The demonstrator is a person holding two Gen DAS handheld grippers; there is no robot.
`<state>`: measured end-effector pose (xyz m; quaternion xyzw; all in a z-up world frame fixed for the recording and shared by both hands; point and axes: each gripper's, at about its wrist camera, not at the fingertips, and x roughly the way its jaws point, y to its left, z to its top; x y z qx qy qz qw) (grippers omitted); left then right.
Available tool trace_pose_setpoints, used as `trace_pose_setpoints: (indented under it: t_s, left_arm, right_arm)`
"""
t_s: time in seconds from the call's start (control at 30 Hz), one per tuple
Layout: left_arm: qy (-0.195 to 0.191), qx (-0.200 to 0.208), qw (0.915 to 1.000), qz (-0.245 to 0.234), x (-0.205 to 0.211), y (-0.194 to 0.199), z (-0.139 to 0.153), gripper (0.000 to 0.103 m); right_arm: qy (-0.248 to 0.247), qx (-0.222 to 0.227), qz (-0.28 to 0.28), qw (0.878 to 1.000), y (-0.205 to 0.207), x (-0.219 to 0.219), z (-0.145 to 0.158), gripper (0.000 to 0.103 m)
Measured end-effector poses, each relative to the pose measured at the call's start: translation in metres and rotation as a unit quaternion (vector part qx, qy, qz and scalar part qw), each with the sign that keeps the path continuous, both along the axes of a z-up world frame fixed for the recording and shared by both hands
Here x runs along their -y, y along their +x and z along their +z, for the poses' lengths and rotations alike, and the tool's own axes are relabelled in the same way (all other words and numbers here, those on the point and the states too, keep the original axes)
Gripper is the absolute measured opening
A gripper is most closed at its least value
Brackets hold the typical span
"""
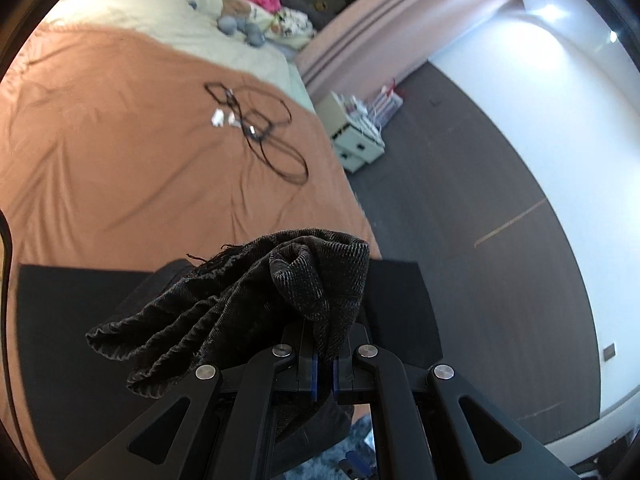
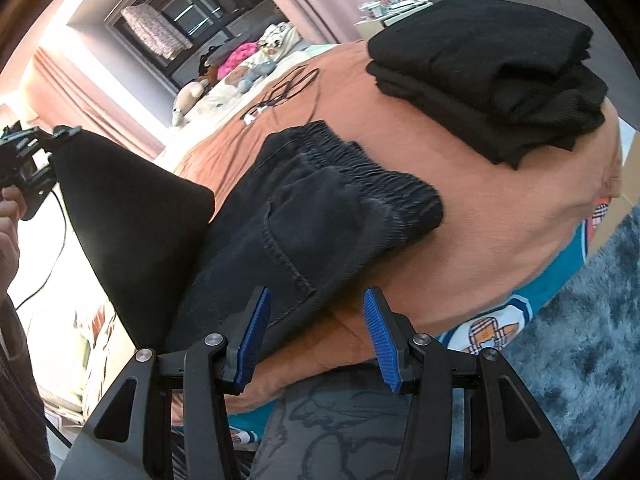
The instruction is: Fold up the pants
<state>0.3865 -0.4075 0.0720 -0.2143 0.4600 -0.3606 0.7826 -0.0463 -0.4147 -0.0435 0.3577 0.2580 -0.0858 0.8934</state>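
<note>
Black denim pants (image 2: 320, 216) lie on the orange bedspread (image 2: 500, 216), their elastic waistband (image 2: 372, 176) pointing away from me. In the left wrist view my left gripper (image 1: 326, 364) is shut on a bunched dark end of the pants (image 1: 260, 292). The right wrist view shows that gripper far left (image 2: 28, 156), held by a hand (image 2: 8, 216), with dark cloth (image 2: 132, 220) stretched from it down to the pants. My right gripper (image 2: 318, 332) is open at the near edge of the pants. Its left blue pad is over the cloth, and nothing is pinched.
A stack of folded black clothes (image 2: 492, 80) sits at the far right of the bed. Black cables (image 1: 260, 136) lie mid-bed, plush toys (image 2: 248, 76) at the head. Drawers (image 1: 356, 140) stand on dark floor beside the bed. A blue shag rug (image 2: 580, 340) lies below the foot.
</note>
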Motion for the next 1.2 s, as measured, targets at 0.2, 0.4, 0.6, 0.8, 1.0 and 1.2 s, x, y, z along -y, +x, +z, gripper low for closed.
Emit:
trace_pose_setpoints:
  t_s: [0.2,0.4,0.6,0.8,1.0,1.2]
  left_arm:
    - [0.010,-0.029,0.9985,-0.046,0.045,-0.003,-0.034,0.004]
    - [0.036,-0.045,0.9933,-0.101,0.095,-0.024,-0.066,0.004]
    - [0.072,-0.064,0.9793,-0.178,0.119,-0.040,-0.089,0.057]
    - [0.090,-0.049,0.9821,-0.158,0.082,-0.043,-0.093,0.082]
    - [0.119,-0.047,0.9857,-0.110,0.017,-0.029,-0.109,0.082]
    - [0.125,-0.048,0.9897,-0.052,-0.062,-0.025,-0.122,0.082]
  right_arm:
    - [0.002,-0.003,-0.017,1.000,-0.014,0.010,0.000,0.047]
    - [0.007,-0.010,-0.029,0.999,-0.023,0.014,0.000,0.049]
    - [0.007,-0.005,-0.031,0.999,-0.028,0.021,0.006,0.050]
    - [-0.001,0.002,-0.017,1.000,-0.020,0.023,0.010,0.055]
    - [-0.028,-0.004,-0.003,1.000,-0.005,0.021,0.015,0.055]
    - [-0.068,-0.014,0.022,0.997,0.016,0.025,0.020,0.055]
